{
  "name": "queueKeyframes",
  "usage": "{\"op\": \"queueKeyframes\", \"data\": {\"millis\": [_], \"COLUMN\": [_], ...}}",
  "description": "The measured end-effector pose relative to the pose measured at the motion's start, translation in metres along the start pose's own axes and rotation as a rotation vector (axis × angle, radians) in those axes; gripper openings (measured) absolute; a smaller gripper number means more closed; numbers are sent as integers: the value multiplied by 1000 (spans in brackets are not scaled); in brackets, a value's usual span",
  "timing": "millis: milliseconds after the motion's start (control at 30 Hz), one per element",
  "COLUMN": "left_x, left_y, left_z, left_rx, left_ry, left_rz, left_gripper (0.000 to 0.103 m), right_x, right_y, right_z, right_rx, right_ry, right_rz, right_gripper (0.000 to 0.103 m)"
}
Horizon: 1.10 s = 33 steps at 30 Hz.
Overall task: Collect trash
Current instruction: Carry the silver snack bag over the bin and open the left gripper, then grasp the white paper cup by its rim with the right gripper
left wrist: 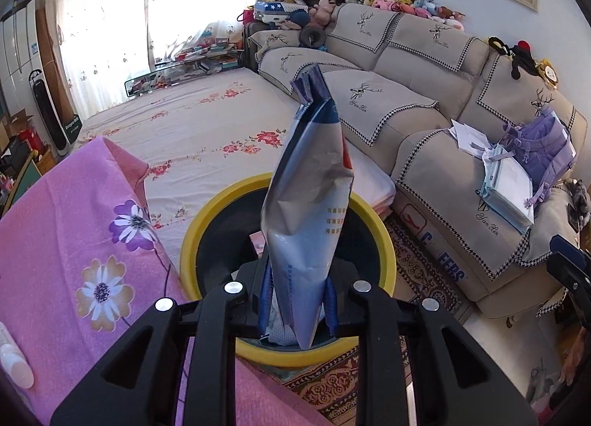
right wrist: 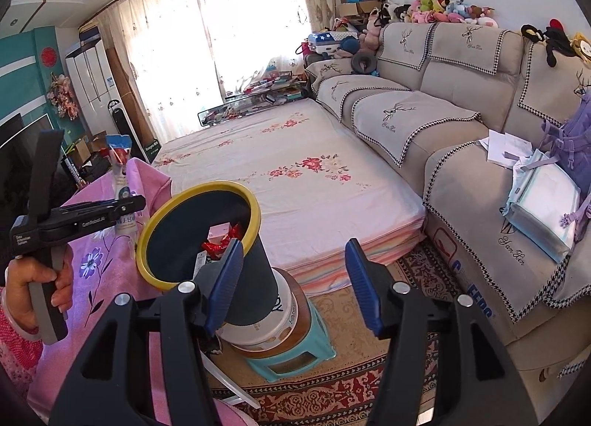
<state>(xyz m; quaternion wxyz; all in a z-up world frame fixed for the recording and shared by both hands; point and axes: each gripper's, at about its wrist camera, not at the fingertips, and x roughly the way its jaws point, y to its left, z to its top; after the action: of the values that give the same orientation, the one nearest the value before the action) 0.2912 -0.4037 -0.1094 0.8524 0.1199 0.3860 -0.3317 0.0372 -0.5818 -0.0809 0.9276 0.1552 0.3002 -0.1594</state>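
**Wrapper held over the bin**

The left wrist view looked straight down into the bin (left wrist: 288, 263), its yellow rim ringing a dark inside, with the left gripper (left wrist: 297, 300) directly above the opening. Only this view showed the grip closely: the blue pads (left wrist: 330, 300) stood narrow and pressed on the lower end of a crumpled blue-and-white wrapper (left wrist: 310, 204), which rose upright from them and blocked much of the bin's mouth. The right gripper's edge showed at the far right.

The right wrist view showed what the other could not: the bin (right wrist: 199, 237) leaned tilted toward the pink flowered cloth (right wrist: 103, 263), standing on a white tub (right wrist: 266, 319) that sat on a teal stool (right wrist: 295, 356) on the patterned rug (right wrist: 332, 389). Red foil trash (right wrist: 218, 245) already lay inside. It also showed a hand (right wrist: 40, 285) gripping the left gripper's handle at the left edge, with the wrapper (right wrist: 120, 167) poking up beyond it, beside the bin rather than inside.

The right gripper (right wrist: 295, 278) had its fingers (right wrist: 360, 278) about half apart with nothing between them, touching nothing; its left finger overlapped the bin's wall in the picture, though I could not tell contact.

A flowered mattress (right wrist: 288, 175) and beige sofa (right wrist: 461, 130) lay behind.
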Motion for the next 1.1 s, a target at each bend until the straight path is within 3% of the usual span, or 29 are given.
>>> {"op": "queueKeyframes", "data": {"millis": [233,267,367,467,533,667,767,900,1100], "left_x": [36,40,46,36,11,-79,-144,-219,-307], "left_y": [2,3,9,13,16,25,42,85,148], "left_z": [3,3,-1,-4,-10,-37,-67,-113,-187], "left_rx": [-15,-19,-31,-54,-77,-96,-125,-190,-328], "left_ry": [52,58,78,76,42,-127,-220,-269,-297], "left_rz": [1,2,6,1,5,45,107,224,386], "left_gripper": [27,31,68,70,71,93,98,98,98], "right_x": [5,5,4,0,-2,-1,6,20,30], "right_y": [-1,0,3,7,8,14,30,71,166], "right_z": [0,0,1,1,2,2,0,-6,-22], "right_rx": [-1,-3,-7,-14,-14,-20,-45,-117,-251], "right_ry": [15,17,20,12,5,7,28,71,134], "right_rz": [-3,-2,3,10,12,30,67,148,356], "right_gripper": [56,56,56,57,58,59,59,59,59]}}
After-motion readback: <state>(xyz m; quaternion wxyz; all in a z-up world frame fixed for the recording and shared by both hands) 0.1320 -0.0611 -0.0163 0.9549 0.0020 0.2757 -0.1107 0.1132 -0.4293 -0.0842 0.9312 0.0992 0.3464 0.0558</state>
